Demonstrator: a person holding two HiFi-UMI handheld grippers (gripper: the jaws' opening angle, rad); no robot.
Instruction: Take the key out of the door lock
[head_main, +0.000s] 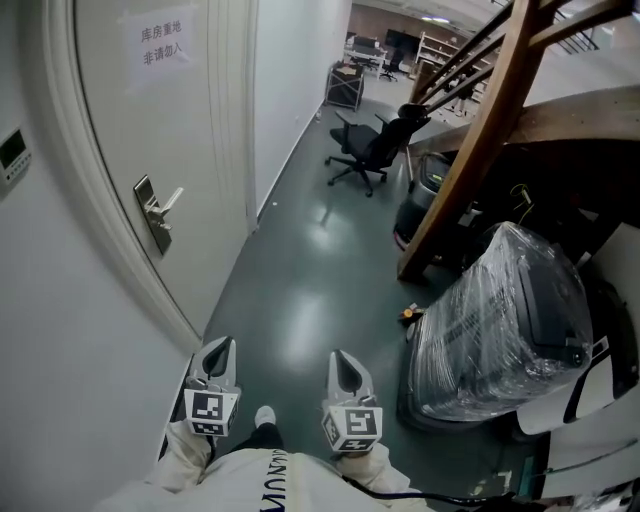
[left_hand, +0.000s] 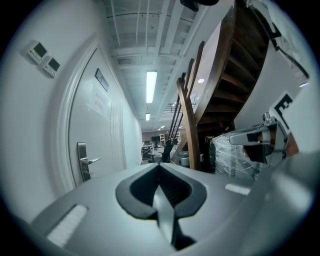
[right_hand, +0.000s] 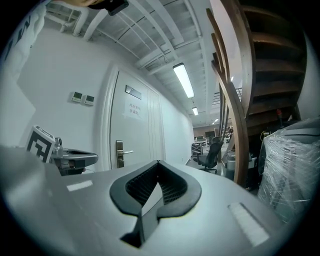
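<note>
Both closed, empty: left tool (head_main: 221, 347), right tool (head_main: 344, 360); key at door lock (head_main: 155, 214) indiscernible.

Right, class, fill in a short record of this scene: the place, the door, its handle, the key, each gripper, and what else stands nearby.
Place: corridor with a dark green floor
Door: white, closed, on the left, with a paper sign
Handle: metal lever on a lock plate
Key: too small to make out
Left gripper: jaws together, empty, touching nothing
Right gripper: jaws together, empty, beside the left one
Other things: black office chair, wooden staircase, plastic-wrapped object on the right
</note>
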